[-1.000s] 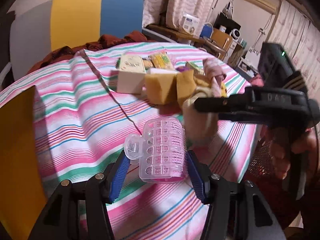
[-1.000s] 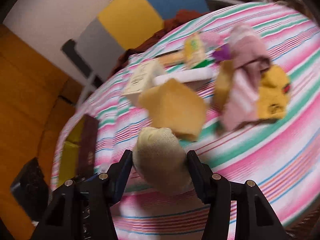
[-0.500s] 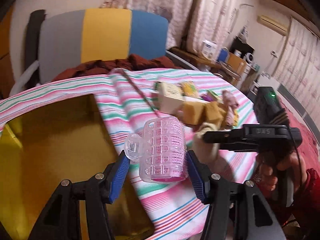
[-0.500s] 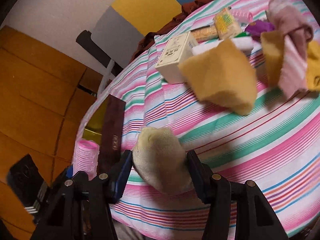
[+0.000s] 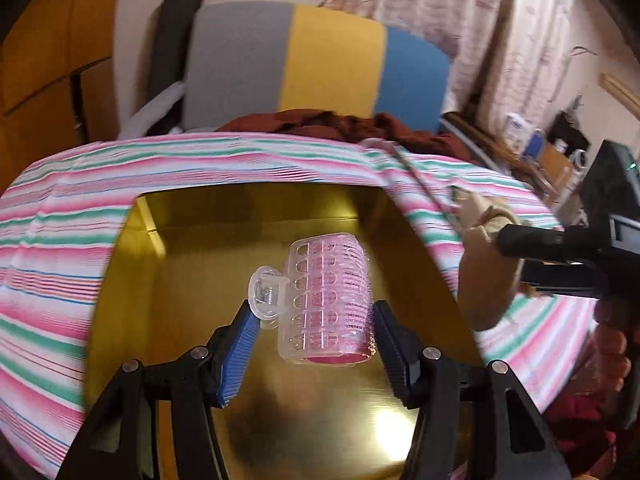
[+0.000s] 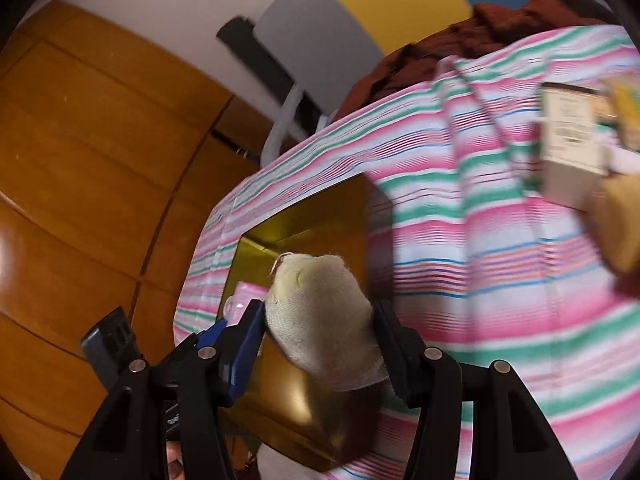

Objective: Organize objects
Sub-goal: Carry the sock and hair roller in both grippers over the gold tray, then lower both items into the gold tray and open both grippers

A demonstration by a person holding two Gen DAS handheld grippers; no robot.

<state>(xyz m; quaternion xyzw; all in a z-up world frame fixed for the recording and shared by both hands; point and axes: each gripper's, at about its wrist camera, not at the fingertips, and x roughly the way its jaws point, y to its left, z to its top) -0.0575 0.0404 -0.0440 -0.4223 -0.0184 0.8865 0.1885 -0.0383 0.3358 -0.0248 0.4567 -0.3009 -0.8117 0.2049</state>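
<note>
My left gripper (image 5: 314, 334) is shut on a pink hair roller with a clear clip (image 5: 326, 300) and holds it over the open gold box (image 5: 192, 280). My right gripper (image 6: 320, 328) is shut on a beige cloth bundle (image 6: 324, 324) above the right edge of the same gold box (image 6: 316, 216). In the left wrist view the right gripper (image 5: 512, 240) and its cloth bundle (image 5: 484, 276) show at the right, beside the box. The roller (image 6: 244, 294) peeks out behind my right gripper's left finger.
The box lies on a table with a pink, green and white striped cloth (image 5: 60, 248). A cream carton (image 6: 572, 140) and a tan sponge (image 6: 620, 224) lie at the right. A grey, yellow and blue chair back (image 5: 320, 68) and dark red cloth (image 5: 340, 124) stand behind.
Both grippers have swung left from the pile of objects to the gold box, each carrying its item. The box now fills the left wrist view.
</note>
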